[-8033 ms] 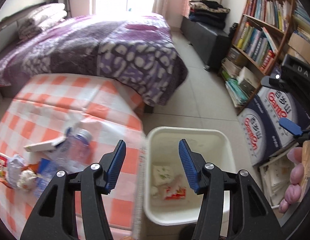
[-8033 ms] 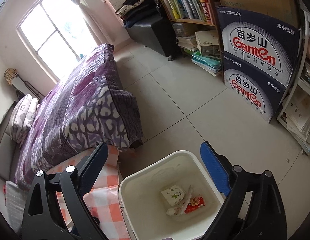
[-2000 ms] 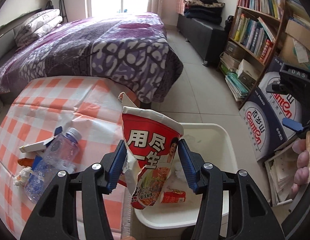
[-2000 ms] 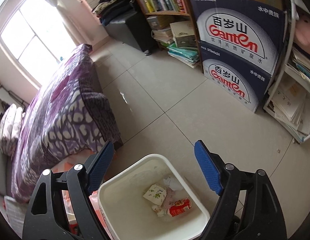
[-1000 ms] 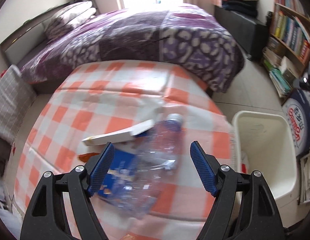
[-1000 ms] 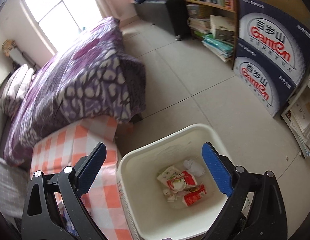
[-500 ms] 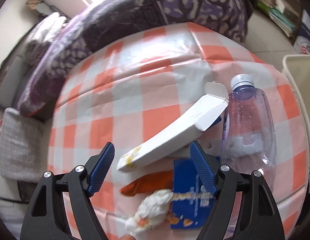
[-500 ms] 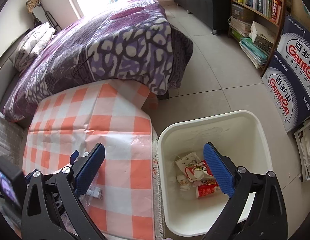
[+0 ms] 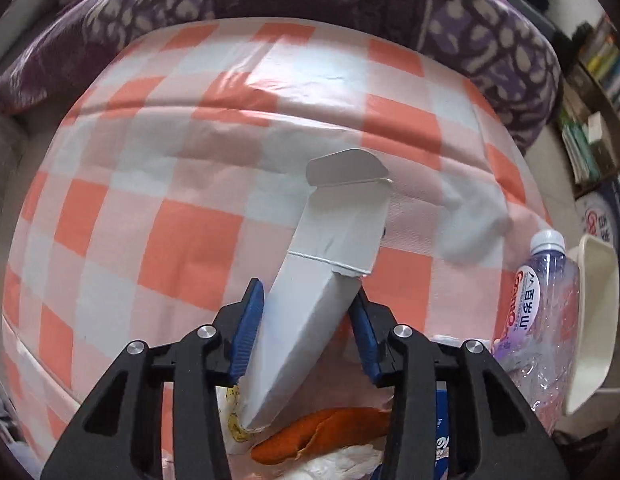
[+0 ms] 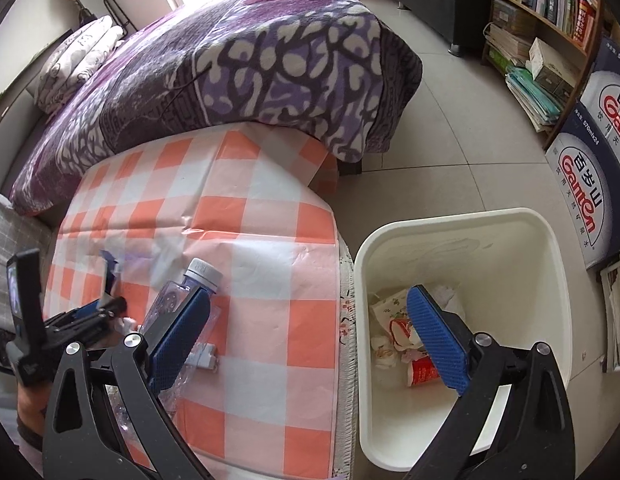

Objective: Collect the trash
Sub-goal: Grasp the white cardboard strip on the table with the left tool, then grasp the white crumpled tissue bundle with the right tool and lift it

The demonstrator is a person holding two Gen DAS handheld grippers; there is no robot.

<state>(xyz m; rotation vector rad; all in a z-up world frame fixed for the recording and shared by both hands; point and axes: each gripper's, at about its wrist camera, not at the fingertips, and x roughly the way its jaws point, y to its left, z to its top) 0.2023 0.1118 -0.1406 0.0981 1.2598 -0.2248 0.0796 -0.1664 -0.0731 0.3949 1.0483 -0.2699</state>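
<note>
My left gripper (image 9: 308, 322) is shut on a long white carton (image 9: 329, 264) with an open flap, low over the orange-checked tablecloth (image 9: 190, 152). A crushed clear water bottle (image 9: 537, 312) lies to its right; it also shows in the right wrist view (image 10: 190, 292). An orange wrapper (image 9: 321, 434), a white tissue (image 9: 341, 464) and a blue packet (image 9: 441, 440) lie under the gripper. My right gripper (image 10: 306, 340) is open and empty, above the gap between the table and the white bin (image 10: 549, 264), which holds several wrappers (image 10: 397, 336).
A bed with a purple patterned blanket (image 10: 250, 52) stands behind the table. A bookshelf (image 10: 549, 0) and stacked water cartons (image 10: 589, 160) line the right wall. Tiled floor (image 10: 449, 128) lies between bed and shelf. The left gripper shows in the right wrist view (image 10: 82, 316).
My left gripper dropped the red noodle bag into the bin, swung left over the table and closed on the white carton. My right gripper turned left, bringing the table into view.
</note>
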